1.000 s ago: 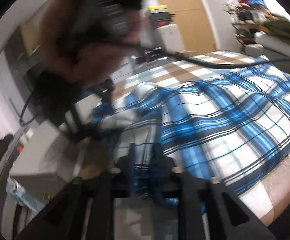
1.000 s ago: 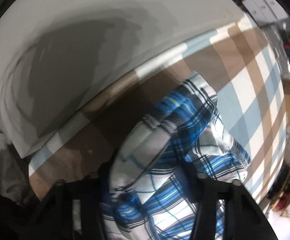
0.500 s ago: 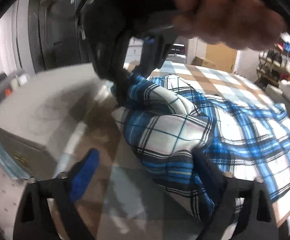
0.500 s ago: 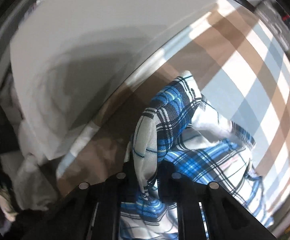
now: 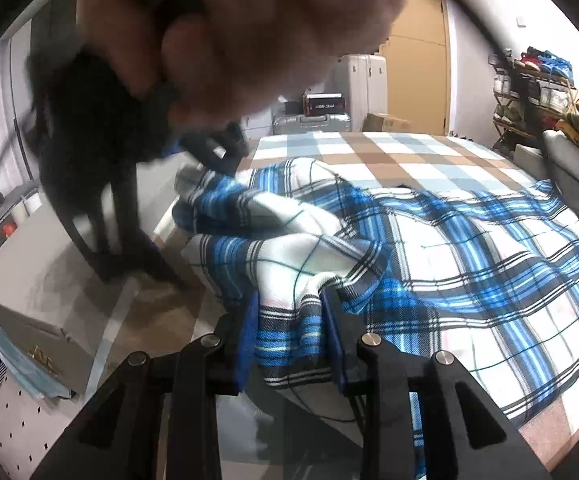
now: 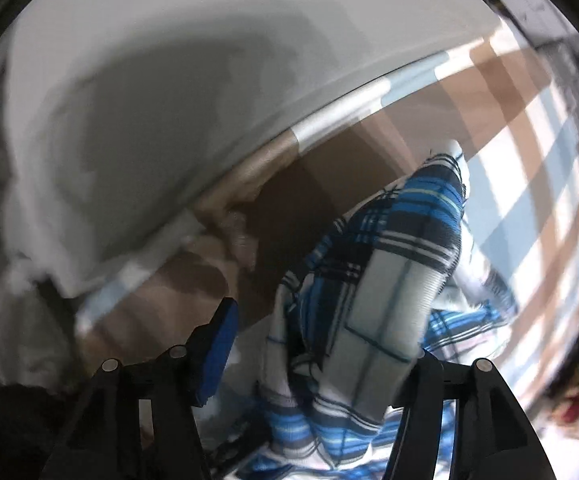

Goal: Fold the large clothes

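A blue, white and black plaid garment point(image 5: 449, 248) lies spread over a bed with a brown, white and pale blue checked cover point(image 5: 369, 152). My left gripper point(image 5: 291, 320) is closing, and its blue pads point(image 5: 249, 336) press a bunched fold at the garment's near edge. A blurred hand point(image 5: 249, 32) carries the right gripper close above. In the right wrist view my right gripper point(image 6: 323, 332) is opening. A raised ridge of the garment point(image 6: 401, 240) stands between its jaws, clear of the left pad point(image 6: 217, 352) and covering the right one.
A white pillow point(image 6: 149, 80) lies at the head of the bed cover point(image 6: 529, 152). A grey box point(image 5: 37, 280) stands beside the bed on the left. Suitcases point(image 5: 361, 84), a wooden door point(image 5: 417, 80), a shoe rack point(image 5: 529, 88) and a grey sofa point(image 5: 569, 168) are beyond.
My left gripper stood wide around the fold and has now narrowed onto it. My right gripper was shut on the fabric ridge and has spread its jaws, letting it go.
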